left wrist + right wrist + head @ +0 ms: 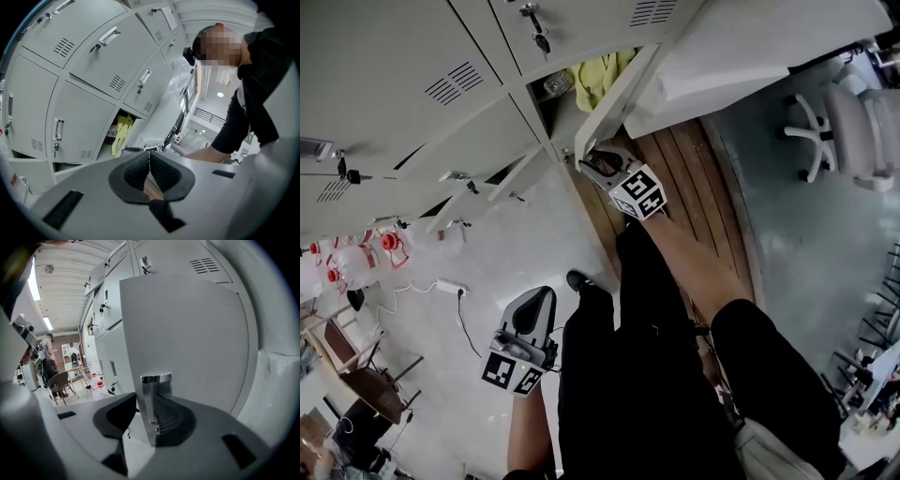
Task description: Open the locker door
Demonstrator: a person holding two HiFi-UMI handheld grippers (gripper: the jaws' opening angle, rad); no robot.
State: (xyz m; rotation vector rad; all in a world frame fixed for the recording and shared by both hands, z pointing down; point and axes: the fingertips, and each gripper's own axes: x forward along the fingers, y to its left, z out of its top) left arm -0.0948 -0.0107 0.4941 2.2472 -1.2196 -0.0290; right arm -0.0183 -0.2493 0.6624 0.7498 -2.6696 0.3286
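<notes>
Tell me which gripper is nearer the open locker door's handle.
Right. The right gripper has the door handle between its parted jaws; the left gripper hangs low beside the person's leg, well away from it.

The left gripper, fingers pressed together, faces an open locker holding yellow cloth.
</notes>
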